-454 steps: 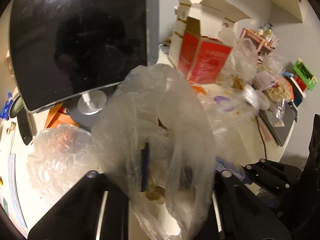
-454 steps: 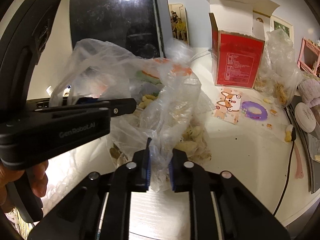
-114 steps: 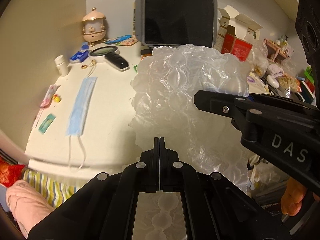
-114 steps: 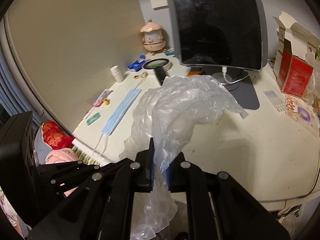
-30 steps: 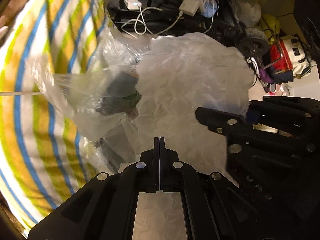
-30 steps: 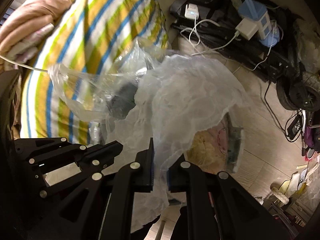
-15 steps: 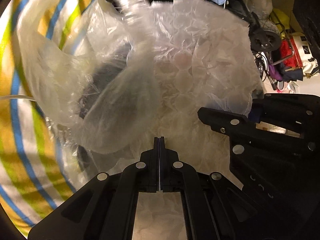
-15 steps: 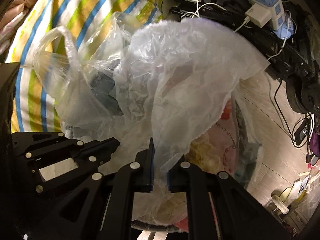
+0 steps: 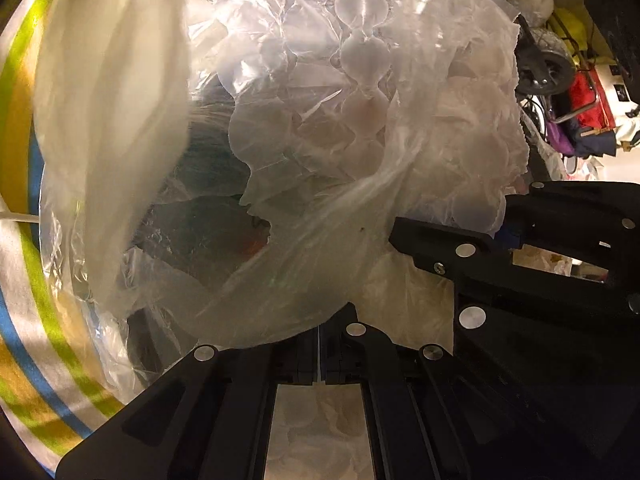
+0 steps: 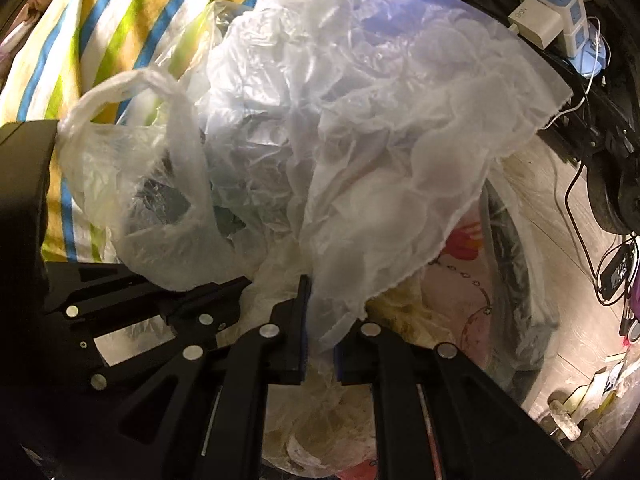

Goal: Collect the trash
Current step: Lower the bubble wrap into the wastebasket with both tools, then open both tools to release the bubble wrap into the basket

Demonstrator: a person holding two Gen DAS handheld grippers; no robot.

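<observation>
Wrap point(image 10: 360, 140) hangs over the bin point(image 10: 516, 280) — the right gripper point(image 10: 320, 344) pinches its near edge, the left gripper point(image 9: 320, 354) is closed on the sheet. Judged best: lower both into the bin's mouth, clear of the bag point(image 10: 132, 184) at left, before letting go.

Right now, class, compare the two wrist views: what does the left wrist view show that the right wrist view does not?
Left only: a red bag and a grey wheel at upper right.

Right only: a white charger block with cables, the bin's rim, and a loose bag handle.

Both: the bubble wrap pinched by the left tool and right tool, plus the striped fabric.
</observation>
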